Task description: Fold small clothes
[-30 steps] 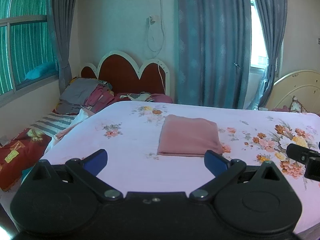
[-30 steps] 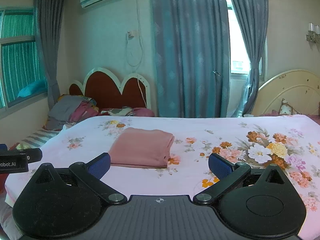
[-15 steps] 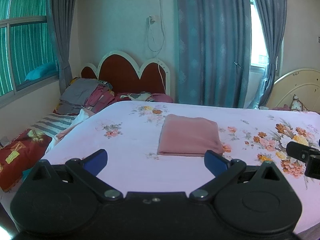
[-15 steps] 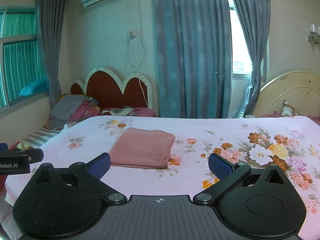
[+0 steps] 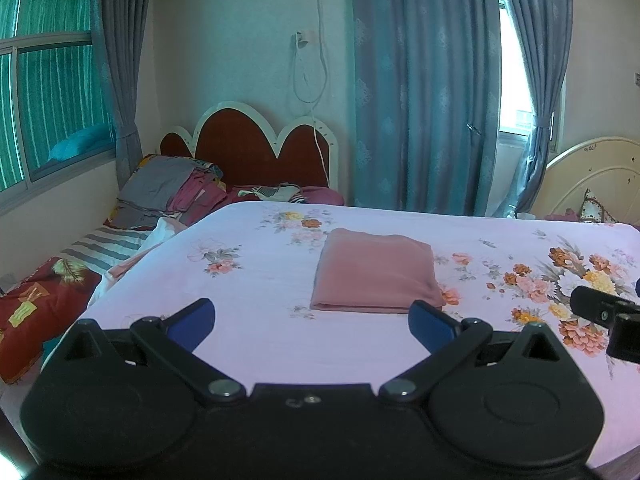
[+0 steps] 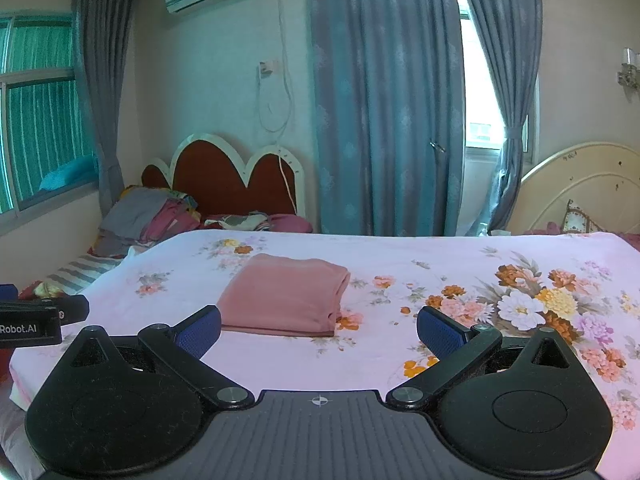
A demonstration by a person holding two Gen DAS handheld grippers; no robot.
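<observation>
**Pink folded garment waits on the floral bedsheet, both grippers free**

Pink and soft-looking, the folded rectangular cloth garment (image 5: 374,272) lies flat on the pale lilac floral bedsheet (image 5: 256,320), which serves as the landmark: the garment sits near the sheet's middle, with bare sheet on all sides, and on the side away from the big printed flower cluster (image 6: 532,304). It already forms a neat, layered rectangle, so the fold looks finished or nearly so.

The left gripper (image 5: 311,319) hangs over the near part of the sheet with its blue-padded fingers (image 5: 190,320) spread wide and nothing between them. The right gripper (image 6: 319,326) is likewise released and empty, just short of the garment's near edge.

By its look the garment should be light, limp and easily disturbed. It will not hold shape if lifted from one point, and the stacked layers may slide apart or fan open. The thick doubled edge seen at its right side in the right wrist view seems the surest place to pinch, taking all layers together; two grips spaced along one edge would likely keep the rectangle square. A shallow pinch risks catching only the top layer, or the sheet beneath.
</observation>
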